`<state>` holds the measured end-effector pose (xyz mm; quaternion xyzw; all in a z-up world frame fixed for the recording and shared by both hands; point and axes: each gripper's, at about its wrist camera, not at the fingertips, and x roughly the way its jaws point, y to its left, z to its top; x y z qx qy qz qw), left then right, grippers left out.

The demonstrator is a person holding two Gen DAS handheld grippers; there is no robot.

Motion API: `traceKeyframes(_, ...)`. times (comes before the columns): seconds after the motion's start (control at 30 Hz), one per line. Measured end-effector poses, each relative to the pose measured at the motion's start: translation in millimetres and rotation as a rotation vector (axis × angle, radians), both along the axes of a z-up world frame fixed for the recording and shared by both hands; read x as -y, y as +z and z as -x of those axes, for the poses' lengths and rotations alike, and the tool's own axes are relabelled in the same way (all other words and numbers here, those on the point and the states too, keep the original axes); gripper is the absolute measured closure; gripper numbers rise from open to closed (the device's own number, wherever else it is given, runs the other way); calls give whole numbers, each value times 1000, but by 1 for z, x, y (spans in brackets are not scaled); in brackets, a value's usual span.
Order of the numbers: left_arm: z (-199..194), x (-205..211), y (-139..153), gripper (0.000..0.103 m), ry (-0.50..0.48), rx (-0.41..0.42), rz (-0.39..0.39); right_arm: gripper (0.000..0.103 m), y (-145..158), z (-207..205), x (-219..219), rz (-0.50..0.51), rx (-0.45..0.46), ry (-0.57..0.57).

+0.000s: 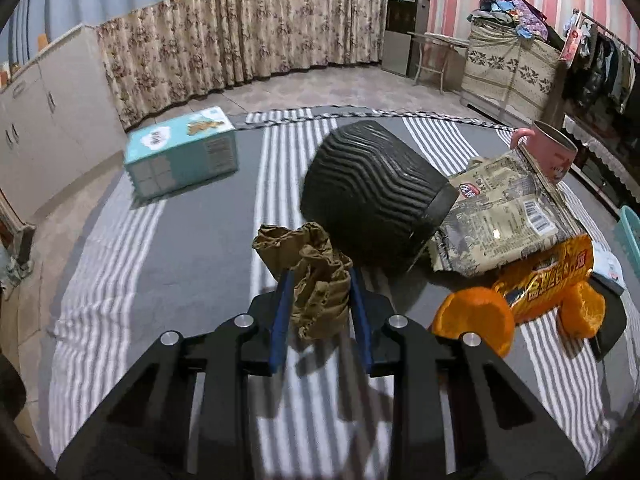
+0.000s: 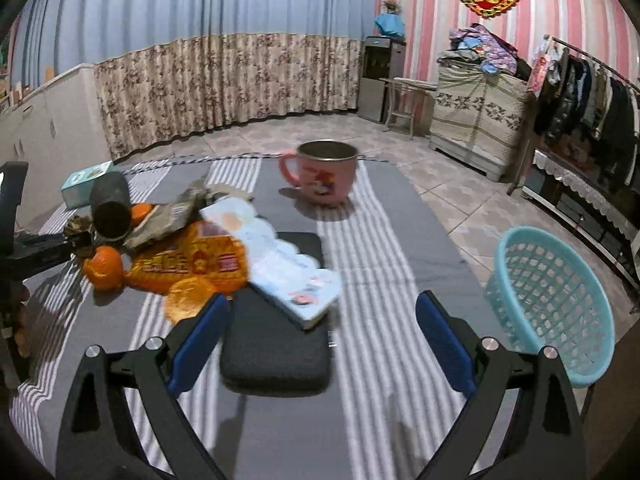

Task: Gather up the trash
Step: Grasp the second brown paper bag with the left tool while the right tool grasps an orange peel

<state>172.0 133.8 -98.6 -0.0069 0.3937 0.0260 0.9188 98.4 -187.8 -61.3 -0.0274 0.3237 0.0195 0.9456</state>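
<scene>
**Left jaws pinching brown paper, right jaws spread over the pad**

I am seeing my left gripper (image 1: pixel 320 280) angling down at the striped cloth (image 1: pixel 160 240), its blue pads pinching a crumpled wad of brown paper (image 1: pixel 316 280). The wad is sitting just in front of a ribbed black pot (image 1: pixel 368 196) lying on its side. To the right, orange peels (image 1: pixel 476 316), an orange snack wrapper (image 1: pixel 548 276) and a printed foil packet (image 1: pixel 504 216) are lying piled together.

My right gripper (image 2: pixel 320 320) is hanging tilted down with its jaws spread wide and nothing between them, over a dark pad (image 2: pixel 276 356) and a booklet (image 2: pixel 280 264). A teal basket (image 2: pixel 556 300) is standing at the table's right edge, and a pink mug (image 2: pixel 324 176) is standing upright farther back.

The right view is blurring; the wad is barely making itself out there behind the left gripper's body.
</scene>
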Motion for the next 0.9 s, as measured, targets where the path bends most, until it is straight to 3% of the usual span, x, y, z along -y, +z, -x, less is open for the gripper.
traceKeyframes(0.27, 39, -11, 24, 76, 12, 97, -42, 10, -9, 6, -44, 28, -18, 82)
traceKeyframes(0.53, 44, -19, 28, 76, 8, 114, -46, 12, -31, -19, -74, 59, -110, 91)
traceKeyframes(0.67, 42, -19, 30, 76, 5, 119, -54, 42, -37, -29, -80, 60, -151, 106)
traceKeyframes(0.8, 42, -18, 30, 76, 8, 119, -44, 63, -34, -27, -86, 49, -152, 146)
traceKeyframes(0.9, 44, -15, 31, 76, 8, 118, -44, 71, -31, -25, -85, 19, -139, 169)
